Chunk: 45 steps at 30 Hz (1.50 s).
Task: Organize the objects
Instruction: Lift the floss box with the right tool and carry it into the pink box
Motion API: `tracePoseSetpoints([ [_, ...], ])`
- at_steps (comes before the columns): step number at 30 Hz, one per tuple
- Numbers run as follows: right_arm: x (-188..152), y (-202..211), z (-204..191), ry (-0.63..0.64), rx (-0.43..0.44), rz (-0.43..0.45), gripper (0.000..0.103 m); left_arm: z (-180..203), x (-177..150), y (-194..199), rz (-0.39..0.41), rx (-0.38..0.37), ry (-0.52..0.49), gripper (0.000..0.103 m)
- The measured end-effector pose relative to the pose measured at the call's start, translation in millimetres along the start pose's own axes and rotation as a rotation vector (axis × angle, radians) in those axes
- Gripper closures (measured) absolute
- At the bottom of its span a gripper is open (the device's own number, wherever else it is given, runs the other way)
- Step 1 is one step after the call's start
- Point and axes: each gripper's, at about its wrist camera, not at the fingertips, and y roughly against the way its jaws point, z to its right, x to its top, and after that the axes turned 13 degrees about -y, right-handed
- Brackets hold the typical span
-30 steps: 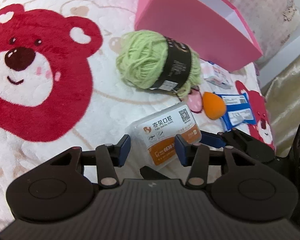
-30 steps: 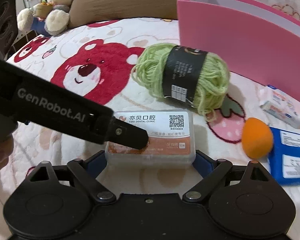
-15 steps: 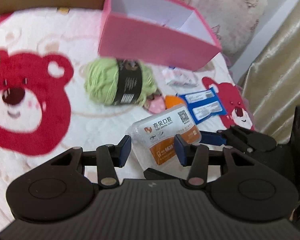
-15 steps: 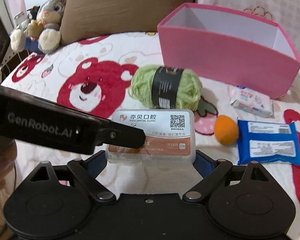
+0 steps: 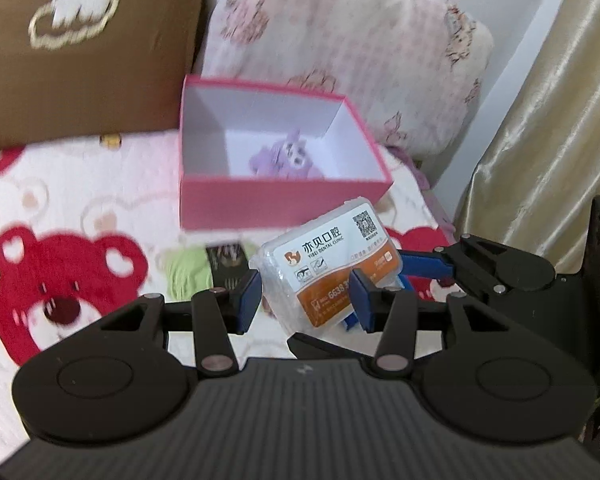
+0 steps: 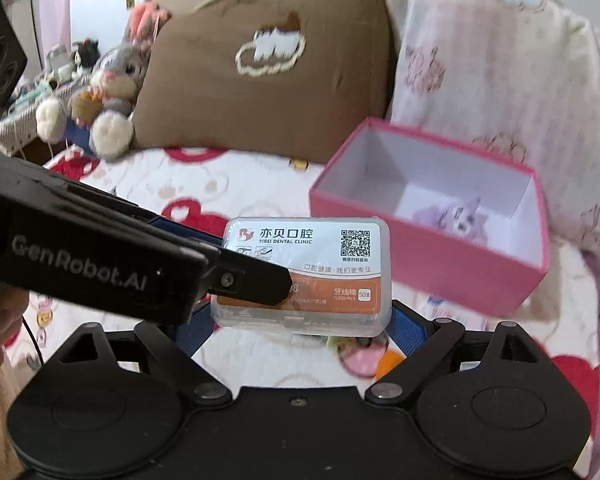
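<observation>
While both claws hang above the bed, the scene reads so:

Floss box: one clear floss-pick box (image 6: 306, 276) with a white and orange label, lifted off the bear blanket (image 5: 60, 248), in front of the pink box and lower than its rim.
Right claw (image 6: 300, 326): its blue pads press the two ends of the floss box, so it grips it.
Left claw (image 5: 306, 300): narrowly parted about the near end of the floss box; whether its pads touch it I cannot tell (one finger crosses the label in the right view).
Pink box (image 5: 276, 208): one, open-topped, white inside, with one purple plush toy (image 5: 282, 158) on its floor.
Below the floss box: one green yarn ball (image 5: 190, 270) with a black band, one orange piece (image 6: 388, 362), both partly hidden.
Behind: one brown pillow (image 6: 260, 80), one floral pillow (image 5: 340, 48), one grey bunny plush (image 6: 112, 92), one gold curtain (image 5: 552, 120).
</observation>
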Motion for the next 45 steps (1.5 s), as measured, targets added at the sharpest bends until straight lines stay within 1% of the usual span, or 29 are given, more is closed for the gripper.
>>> tracePoseSetpoints([
  [6, 28, 14, 9, 0.007, -0.018, 0.027, 0.009, 5, 34, 0, -0.003, -0.020, -0.029, 0.057],
  [9, 45, 15, 15, 0.003, -0.027, 0.032, 0.009, 4, 51, -1, 0.013, -0.032, -0.031, 0.057],
  [15, 80, 5, 26, 0.035, -0.054, 0.050, 0.009, -7, 87, -19, 0.032, -0.040, -0.022, 0.057],
  [17, 93, -6, 35, 0.028, -0.044, 0.043, 0.009, -13, 98, -29, 0.024, -0.041, -0.013, 0.056],
  [20, 108, -24, 53, -0.002, 0.008, 0.062, 0.009, -28, 115, -48, 0.020, -0.042, 0.001, 0.055],
  [23, 120, -50, 66, -0.016, 0.045, 0.059, 0.009, -45, 125, -73, 0.009, -0.031, 0.035, 0.055],
  [26, 128, -77, 79, -0.054, 0.074, 0.038, 0.009, -59, 133, -99, -0.021, -0.005, 0.057, 0.055],
  [29, 133, -105, 94, -0.100, 0.101, -0.002, 0.009, -68, 140, -127, -0.066, 0.028, 0.063, 0.055],
  [32, 132, -130, 109, -0.172, 0.136, -0.024, 0.009, -76, 144, -151, -0.108, 0.057, 0.076, 0.055],
  [34, 129, -149, 119, -0.232, 0.174, -0.047, 0.009, -79, 147, -166, -0.151, 0.093, 0.065, 0.055],
  [37, 127, -174, 131, -0.284, 0.204, -0.094, 0.009, -81, 152, -192, -0.227, 0.131, 0.046, 0.055],
  [41, 120, -199, 140, -0.326, 0.211, -0.151, 0.009, -88, 157, -225, -0.345, 0.140, 0.069, 0.055],
  [45, 117, -215, 147, -0.344, 0.187, -0.201, 0.009, -93, 158, -251, -0.422, 0.128, 0.090, 0.056],
])
